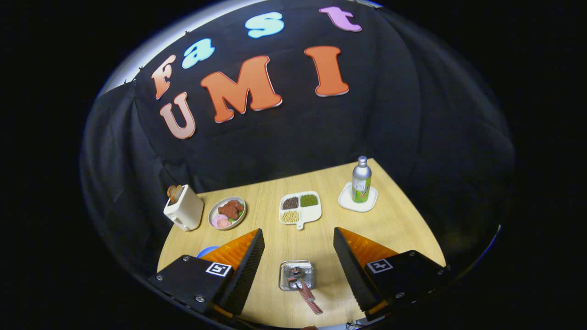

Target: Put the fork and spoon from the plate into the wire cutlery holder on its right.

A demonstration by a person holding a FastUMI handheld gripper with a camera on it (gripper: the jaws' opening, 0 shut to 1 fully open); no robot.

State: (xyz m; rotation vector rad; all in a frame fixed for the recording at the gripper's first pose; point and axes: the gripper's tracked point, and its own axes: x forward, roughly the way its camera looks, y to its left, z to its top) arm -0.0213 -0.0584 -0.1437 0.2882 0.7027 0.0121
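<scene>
Tongs (299, 256) spread wide, holding nothing, hovering above the tabletop (394, 220). Between them sits the wire cutlery holder (296, 275), one red-handled utensil (308, 295) already leaning out. Blue plate (207, 250) peeks beside the left finger: swing there next, I'd say.

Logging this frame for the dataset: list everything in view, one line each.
Table: one, light wood.
Toaster: one, cream, far left.
Food plate: one, beside the toaster.
Divided tray: one, white, ahead of the fingers.
Bottle: one, silver and green, on a white coaster.
Wire cutlery holder: one, silver, between the fingers.
Utensil handle: one, reddish, sticking out of the holder.
Blue rim: one, behind the left finger.
Gripper: one, open, black pads.
</scene>
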